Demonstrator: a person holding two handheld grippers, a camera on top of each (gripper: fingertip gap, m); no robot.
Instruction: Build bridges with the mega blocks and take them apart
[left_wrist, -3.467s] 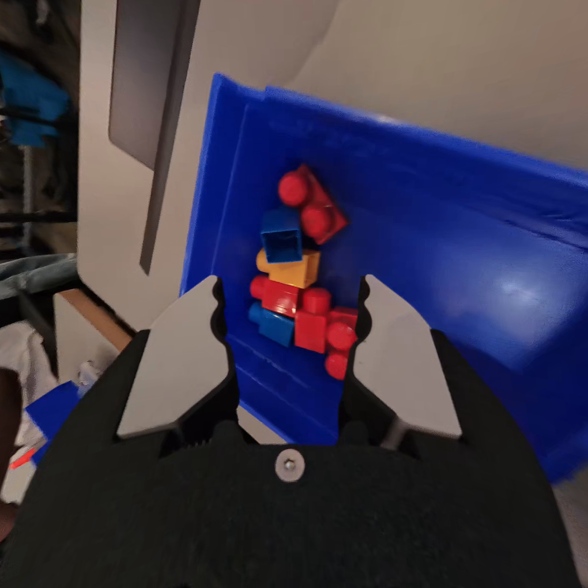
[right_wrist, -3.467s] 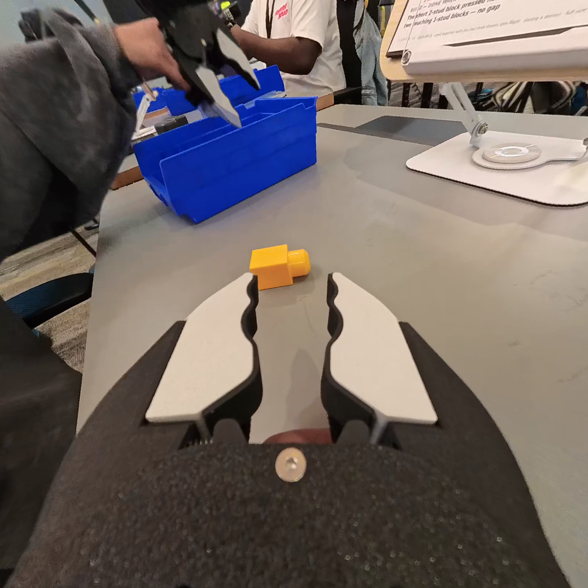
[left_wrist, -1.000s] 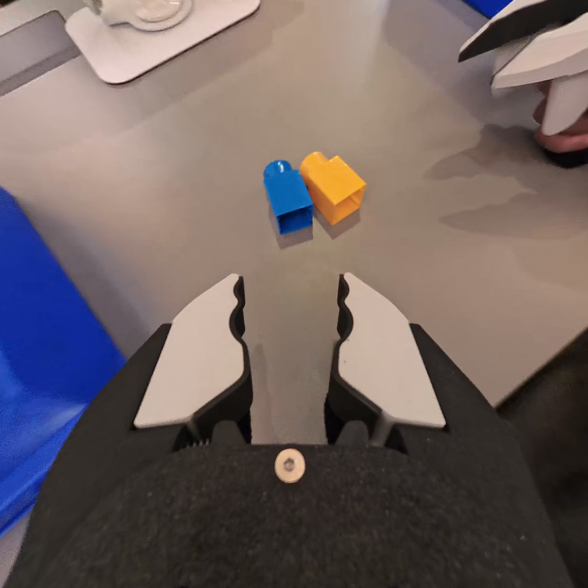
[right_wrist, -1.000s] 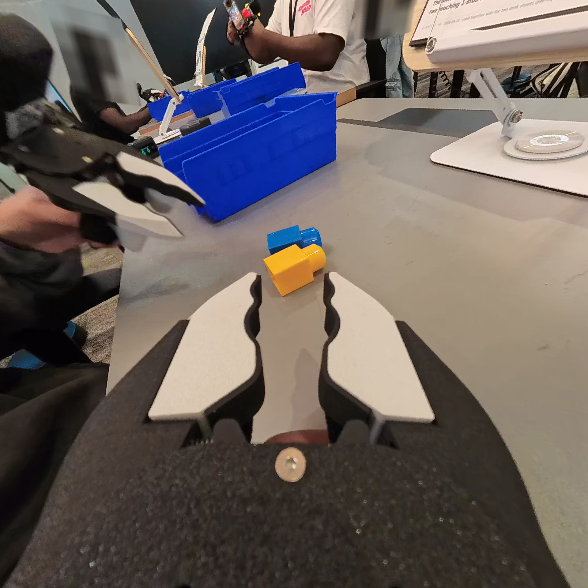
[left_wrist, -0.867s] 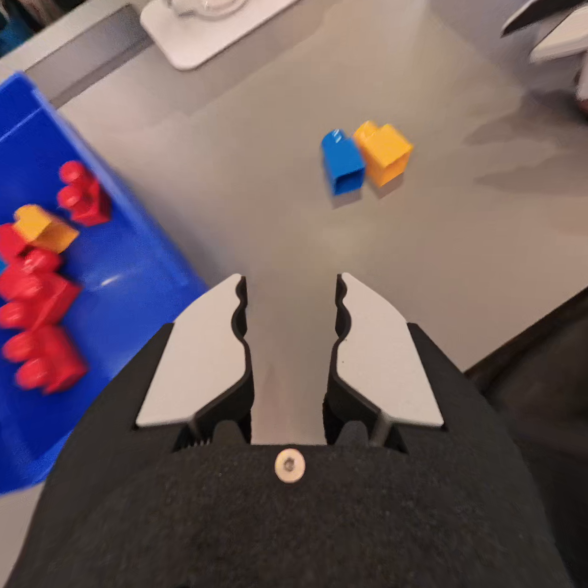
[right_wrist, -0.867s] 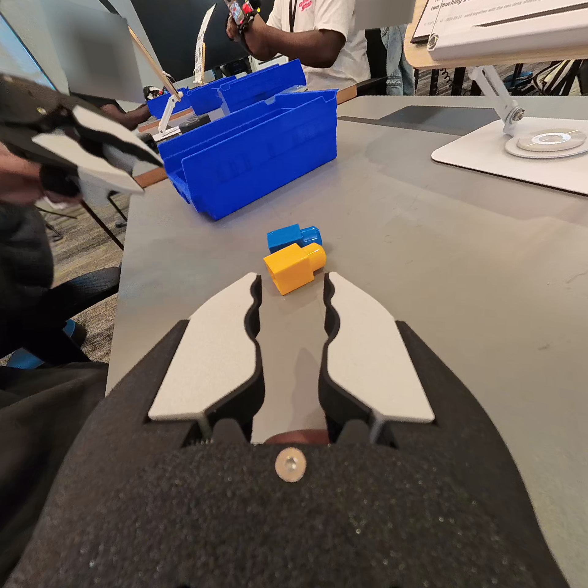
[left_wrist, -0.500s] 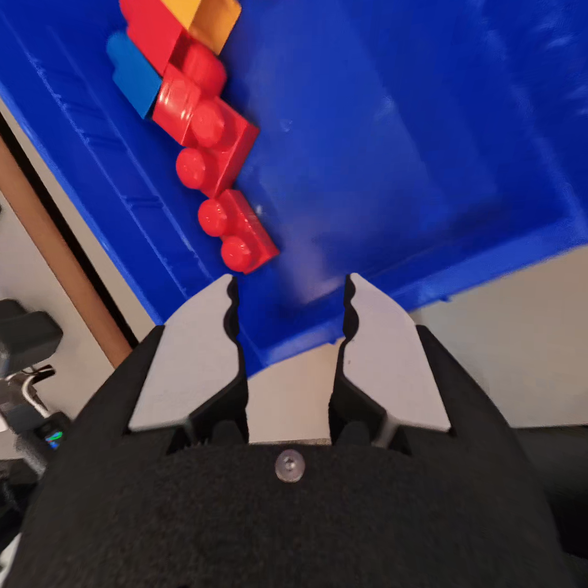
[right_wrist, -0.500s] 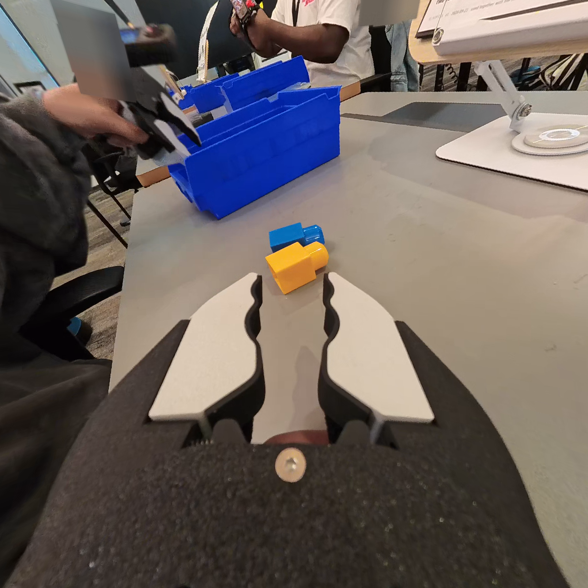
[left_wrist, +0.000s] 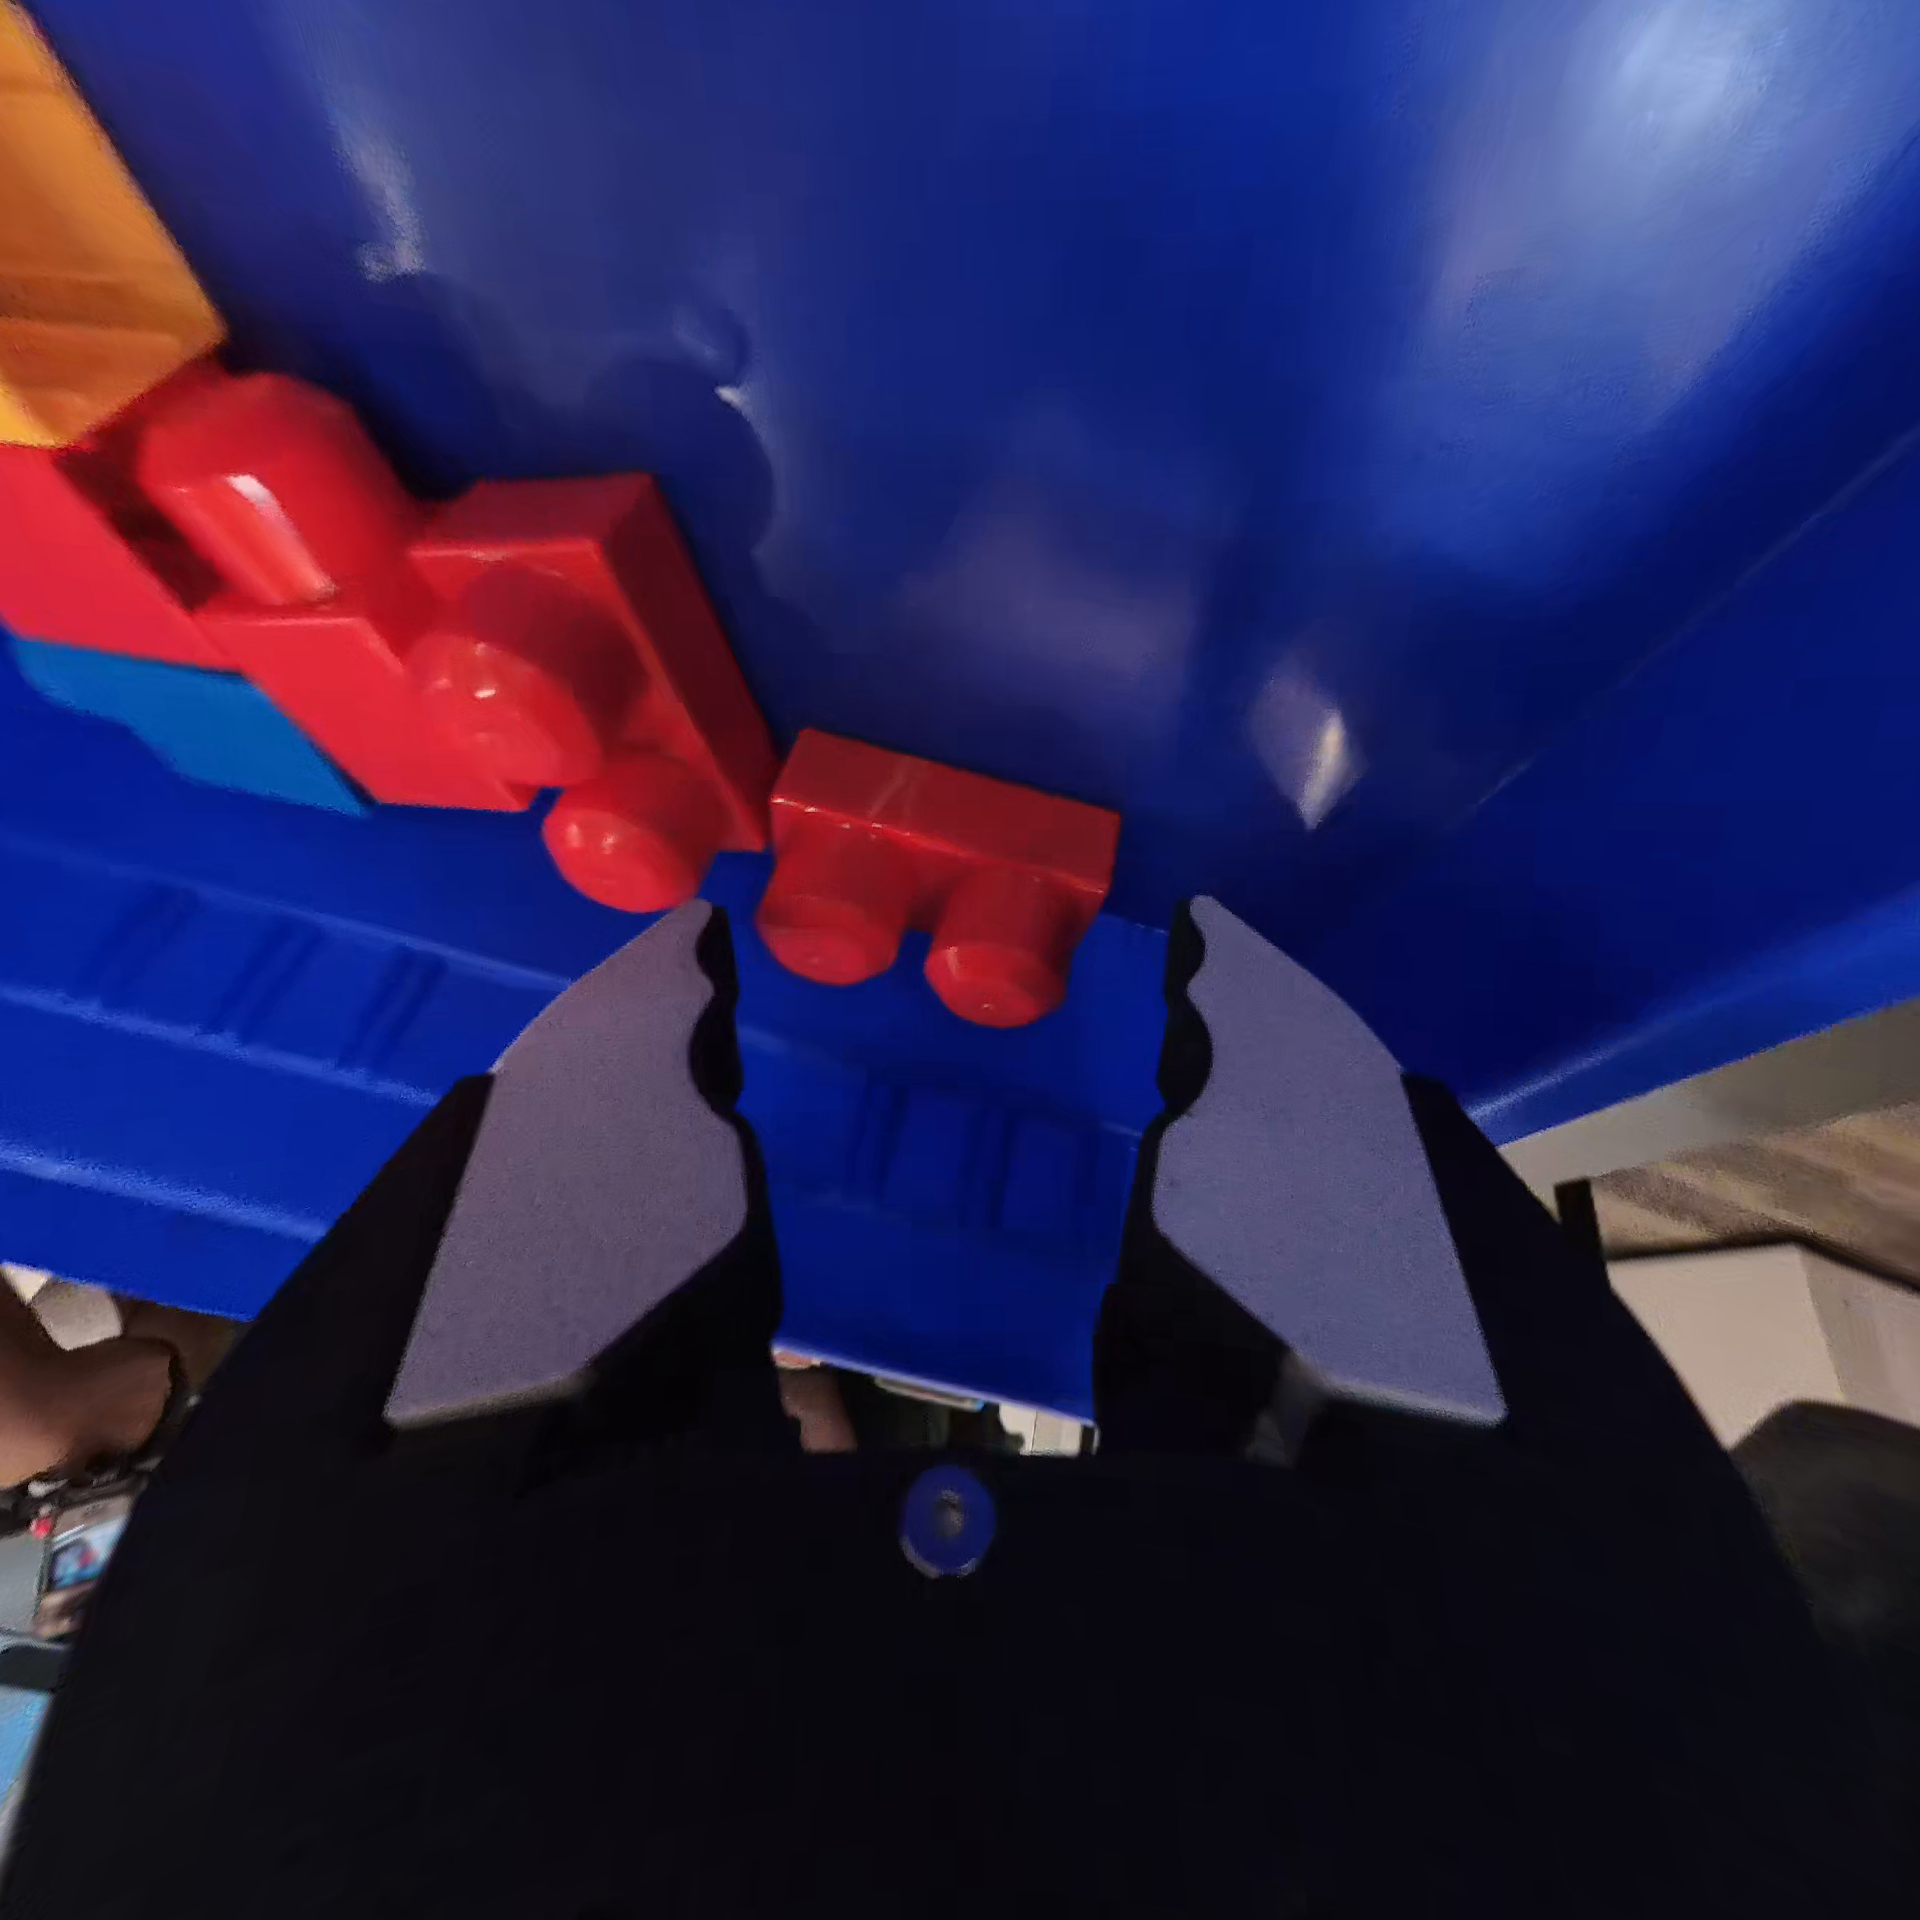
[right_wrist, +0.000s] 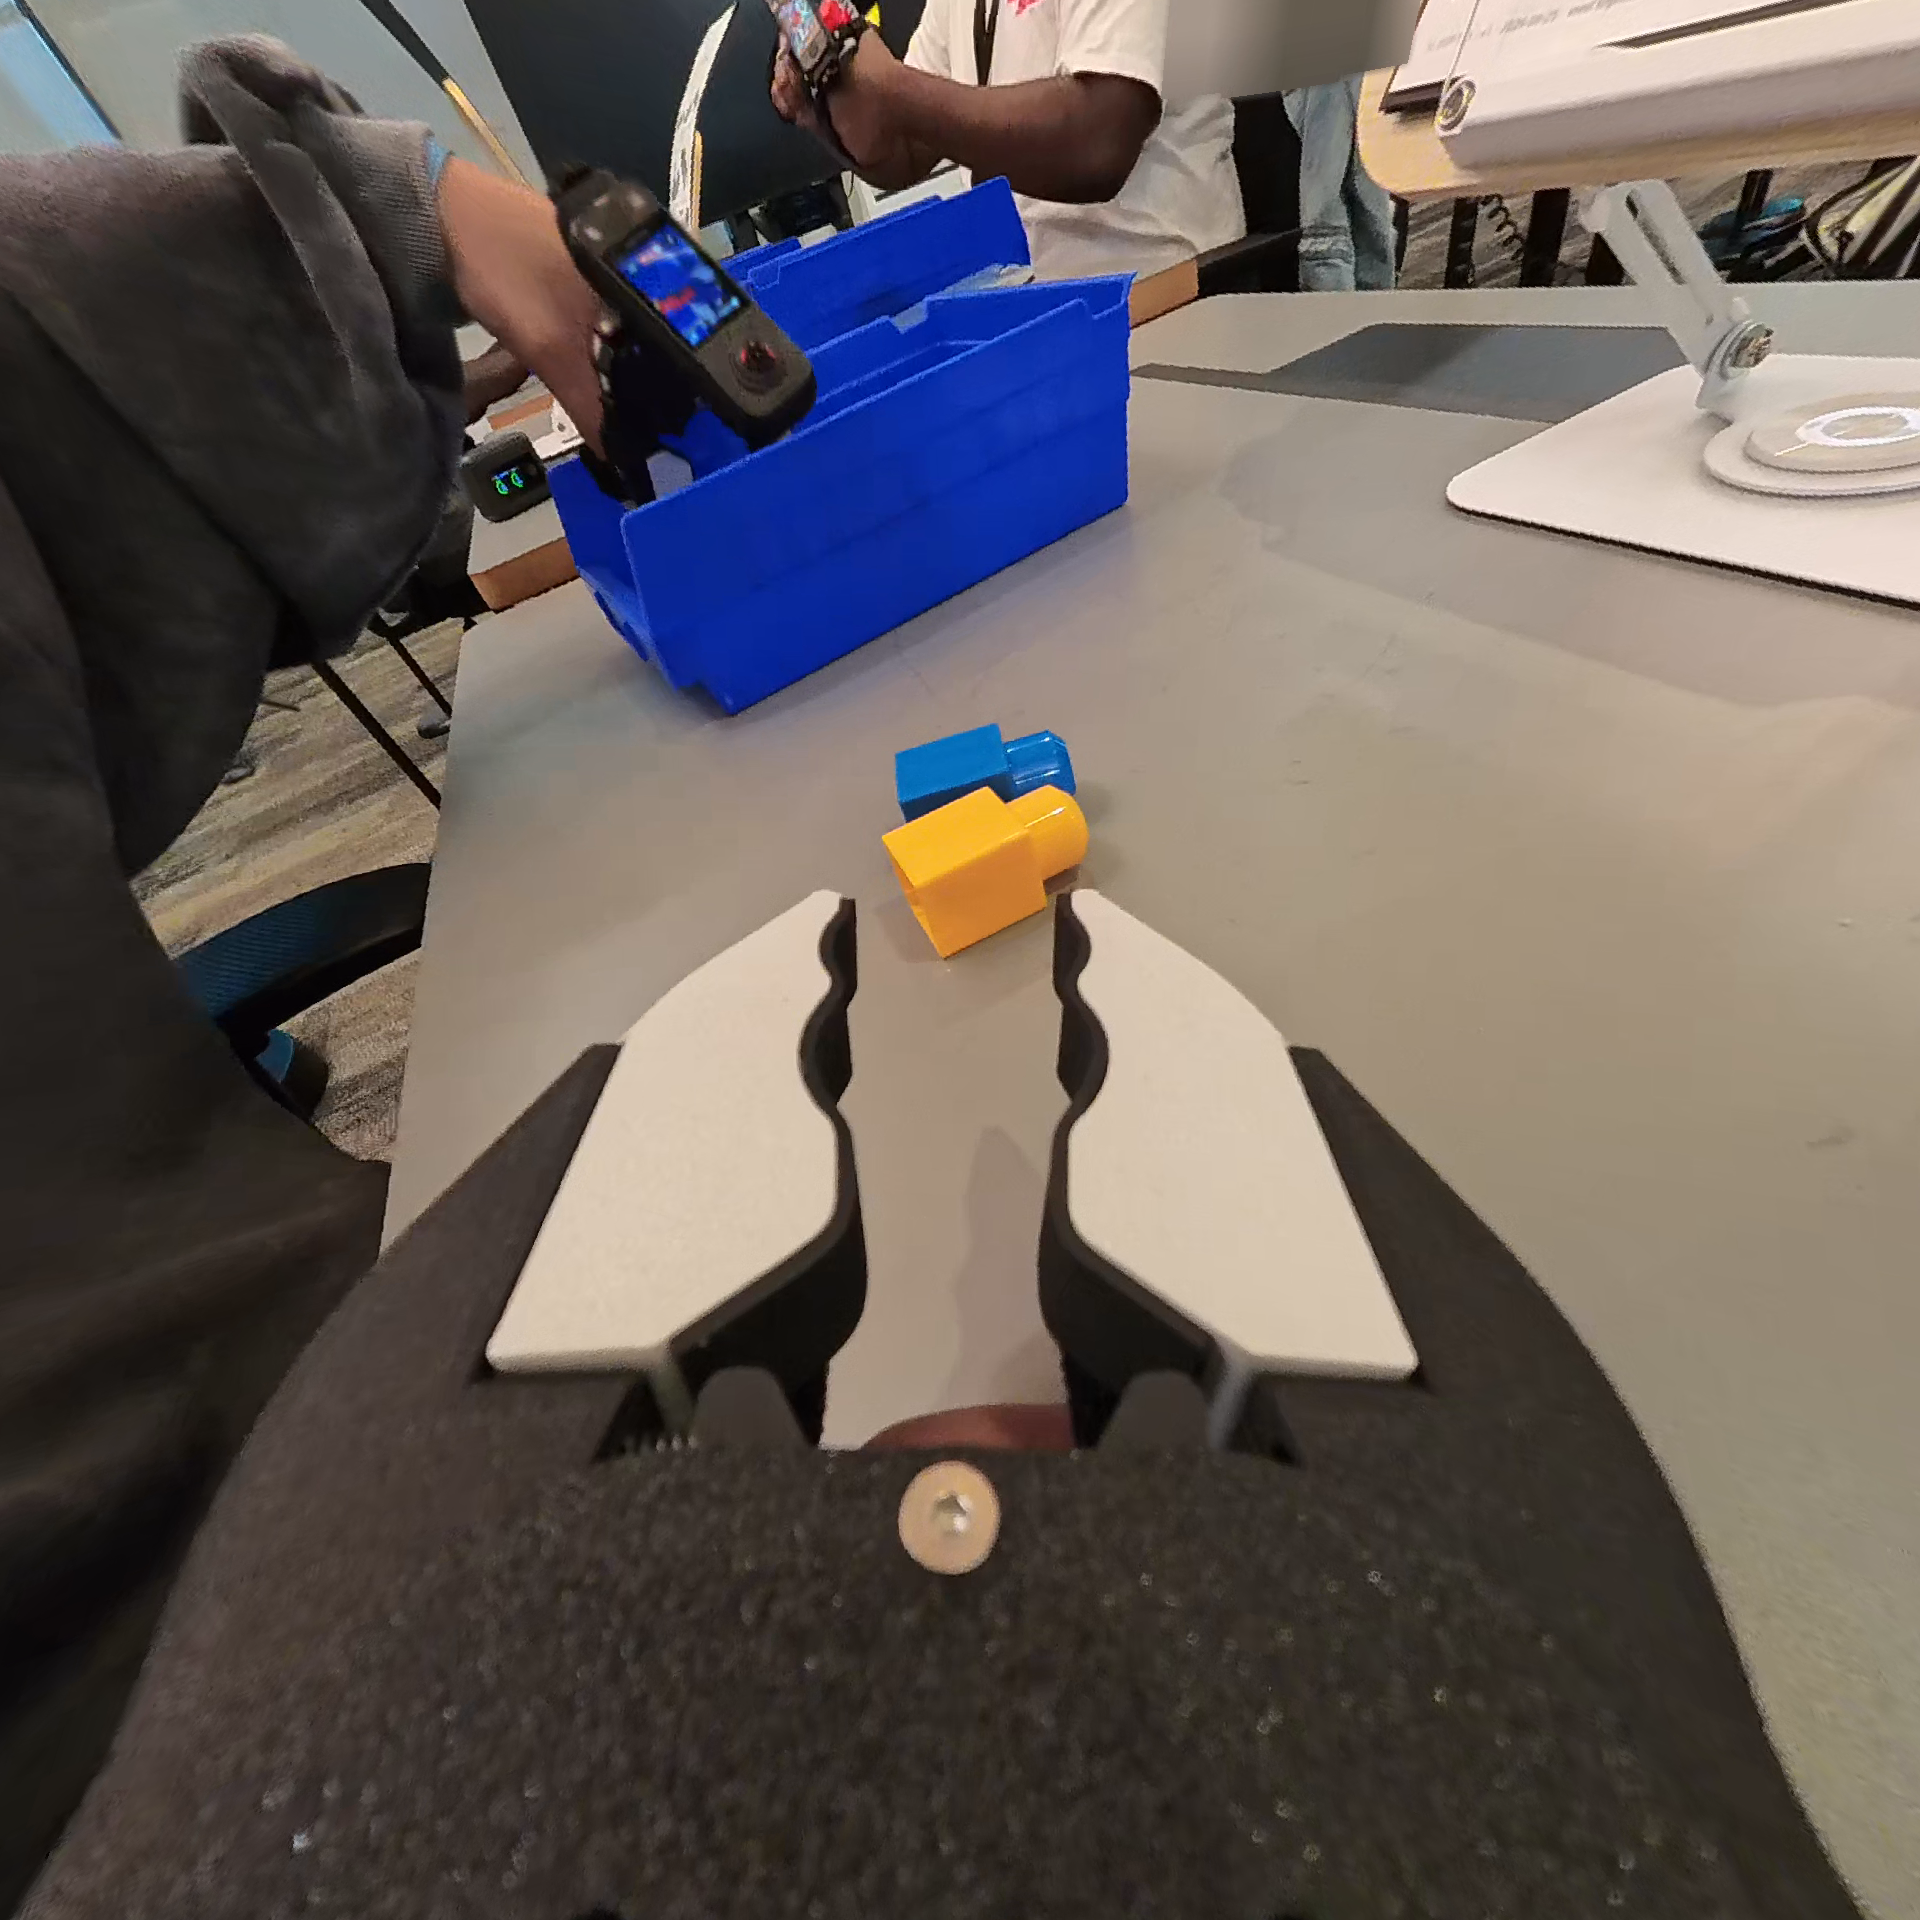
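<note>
A grey tabletop (right_wrist: 1455, 831) carries a blue bin (right_wrist: 883, 520) at its far left corner and a white stand base (right_wrist: 1714, 488) to the right; a person in a white shirt (right_wrist: 1049, 114) sits beyond.

The left gripper (left_wrist: 951, 914) reaches down into the bin, fingers (left_wrist: 613, 1122) spread wide and empty, their tips either side of a red two-stud block (left_wrist: 935, 842) lying on the bin floor, not touching it. Just left of it lies a cluster of red blocks (left_wrist: 468, 644) with a blue block (left_wrist: 197, 717) and an orange one (left_wrist: 73, 281).

The right gripper (right_wrist: 956, 914) hangs low over the tabletop, fingers (right_wrist: 707, 1122) narrowly parted, holding nothing. Just ahead of the tips a yellow block (right_wrist: 977, 862) lies on its side, a blue single-stud block (right_wrist: 977, 774) touching it behind.
</note>
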